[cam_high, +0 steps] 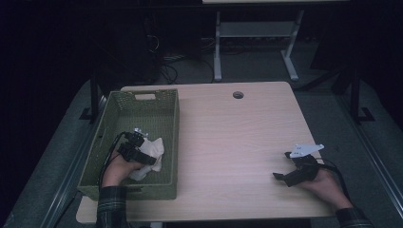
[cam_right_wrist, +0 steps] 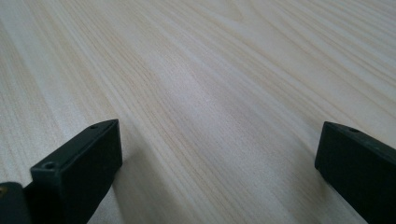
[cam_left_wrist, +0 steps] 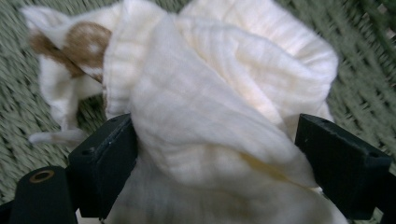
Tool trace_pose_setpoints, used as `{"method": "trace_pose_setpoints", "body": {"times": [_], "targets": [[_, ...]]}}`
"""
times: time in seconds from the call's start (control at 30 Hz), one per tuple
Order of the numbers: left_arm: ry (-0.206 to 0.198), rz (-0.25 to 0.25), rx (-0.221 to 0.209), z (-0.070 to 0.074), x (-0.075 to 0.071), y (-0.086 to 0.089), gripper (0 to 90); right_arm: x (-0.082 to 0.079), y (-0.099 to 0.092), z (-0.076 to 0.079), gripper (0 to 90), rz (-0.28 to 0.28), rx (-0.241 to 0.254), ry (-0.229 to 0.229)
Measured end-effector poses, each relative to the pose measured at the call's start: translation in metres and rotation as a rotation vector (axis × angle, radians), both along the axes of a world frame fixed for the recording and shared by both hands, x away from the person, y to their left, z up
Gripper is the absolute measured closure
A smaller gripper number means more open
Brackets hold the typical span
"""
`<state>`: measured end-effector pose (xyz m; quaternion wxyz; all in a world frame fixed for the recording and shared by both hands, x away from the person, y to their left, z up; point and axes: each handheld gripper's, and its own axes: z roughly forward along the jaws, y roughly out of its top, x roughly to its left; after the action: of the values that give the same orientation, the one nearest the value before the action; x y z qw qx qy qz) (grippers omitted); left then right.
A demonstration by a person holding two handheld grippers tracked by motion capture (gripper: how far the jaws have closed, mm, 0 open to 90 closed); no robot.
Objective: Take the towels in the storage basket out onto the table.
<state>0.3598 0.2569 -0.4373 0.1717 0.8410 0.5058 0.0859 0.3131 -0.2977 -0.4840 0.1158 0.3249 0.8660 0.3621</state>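
Note:
A crumpled cream cloth [cam_high: 154, 148] with a brown patch lies inside the green woven basket [cam_high: 175, 124] at the table's left. My left gripper [cam_high: 146, 157] reaches into the basket. In the left gripper view the cloth [cam_left_wrist: 210, 107] bulges between the jaws of the left gripper [cam_left_wrist: 217, 156], which stand wide apart on either side of it. My right gripper [cam_high: 281, 174] rests low over the wooden table [cam_high: 228, 137] near its front right. In the right gripper view the right gripper [cam_right_wrist: 219, 156] is open with bare tabletop [cam_right_wrist: 210, 84] between its jaws.
The basket's woven floor [cam_left_wrist: 364, 88] shows around the cloth. A round cable hole [cam_high: 238, 95] sits near the table's far edge. Behind the table stand a white desk frame [cam_high: 256, 33] and cables on a dark floor.

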Motion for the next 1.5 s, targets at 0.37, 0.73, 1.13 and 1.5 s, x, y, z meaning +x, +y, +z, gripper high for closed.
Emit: {"method": "trace_pose_setpoints", "body": {"times": [0.37, 0.73, 1.13, 1.5], "targets": [[0.030, -0.005, 0.009, 0.001, 0.001, -0.002, 19.5, 0.000, 0.000, 0.000, 0.4, 0.000, 0.000, 0.000], [-0.015, 0.025, -0.028, 0.022, -0.002, 0.004, 75.2, 0.000, 0.000, 0.000, 0.4, 0.000, 0.000, 0.001], [-0.205, 0.033, -0.207, 0.052, -0.010, 0.015, 75.7, 0.001, 0.000, 0.000, 0.4, 0.002, 0.001, 0.000], [-0.376, 0.008, -0.351, 0.092, -0.023, 0.016, 75.3, 0.001, 0.000, 0.000, 0.4, 0.002, 0.001, 0.001]]}}
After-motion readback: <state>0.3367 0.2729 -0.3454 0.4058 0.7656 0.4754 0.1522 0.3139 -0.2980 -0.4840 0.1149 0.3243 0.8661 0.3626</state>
